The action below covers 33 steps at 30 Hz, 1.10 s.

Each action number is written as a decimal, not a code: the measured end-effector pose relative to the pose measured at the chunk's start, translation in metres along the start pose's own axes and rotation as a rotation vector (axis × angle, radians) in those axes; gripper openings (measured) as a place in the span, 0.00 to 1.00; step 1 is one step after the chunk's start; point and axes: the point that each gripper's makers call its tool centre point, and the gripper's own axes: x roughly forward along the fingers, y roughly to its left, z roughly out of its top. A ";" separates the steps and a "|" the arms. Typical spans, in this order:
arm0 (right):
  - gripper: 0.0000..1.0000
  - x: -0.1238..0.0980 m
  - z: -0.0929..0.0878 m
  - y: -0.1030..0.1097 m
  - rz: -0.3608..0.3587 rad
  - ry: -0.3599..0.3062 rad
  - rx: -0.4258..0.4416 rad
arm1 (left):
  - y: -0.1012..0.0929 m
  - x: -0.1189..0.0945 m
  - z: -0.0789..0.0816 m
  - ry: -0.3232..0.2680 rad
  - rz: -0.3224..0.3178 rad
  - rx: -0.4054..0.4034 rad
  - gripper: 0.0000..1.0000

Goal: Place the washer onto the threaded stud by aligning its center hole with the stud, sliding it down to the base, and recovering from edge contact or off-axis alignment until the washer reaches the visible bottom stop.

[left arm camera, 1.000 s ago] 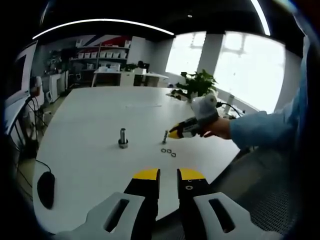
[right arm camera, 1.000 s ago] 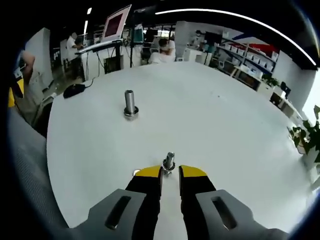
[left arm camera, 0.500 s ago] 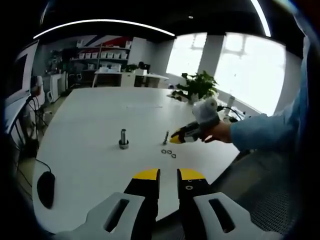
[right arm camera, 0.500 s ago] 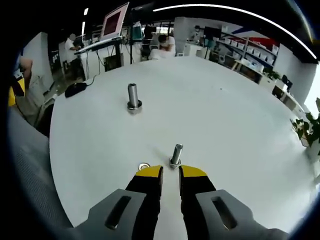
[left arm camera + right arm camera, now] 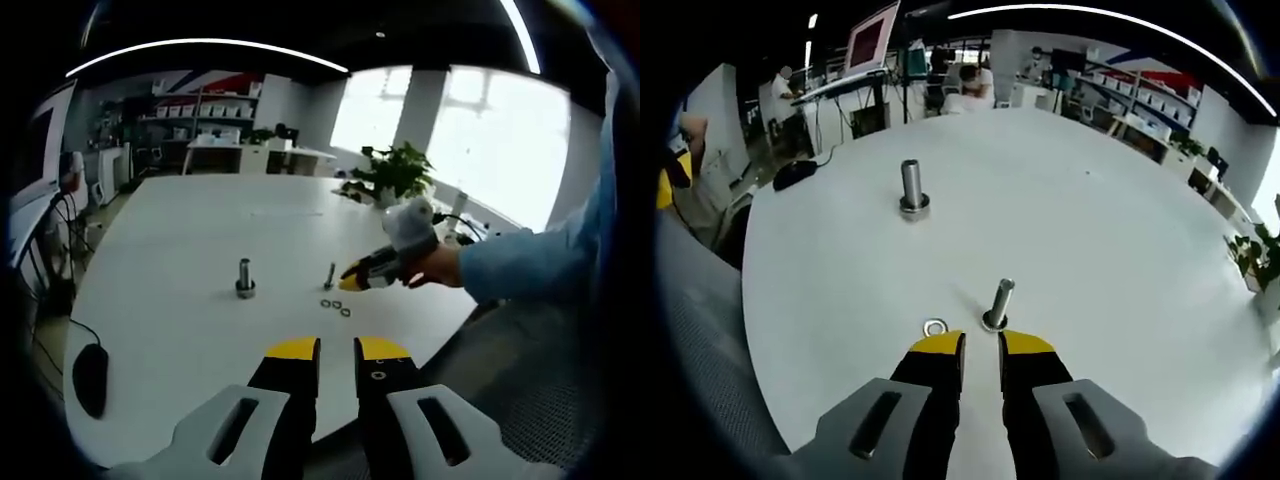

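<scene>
**Yellow-tipped jaws nearly closed, holding nothing, just short of the stud**

Yellow tips of the right gripper stand a narrow slit apart with nothing between them. The stud rises upright from the white table just past those tips, close to the right jaw but apart from it. One washer lies flat on the table just beside the stud's base, right off the left jaw's tip. A thicker bolt stands well beyond the stud.

In the left gripper view, the left gripper hangs back near the table's edge, far from the stud, its jaws a small gap apart and empty. Three washers lie on the table near the stud's foot. The right gripper, held in a hand, points at the stud from beside it.
</scene>
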 end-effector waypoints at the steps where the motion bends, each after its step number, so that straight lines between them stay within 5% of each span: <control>1: 0.15 0.000 0.000 0.001 0.003 0.002 -0.002 | 0.000 0.000 0.000 0.000 -0.001 0.000 0.11; 33: 0.16 0.002 -0.026 0.040 0.191 0.121 0.031 | 0.001 -0.001 0.001 -0.007 0.008 -0.003 0.11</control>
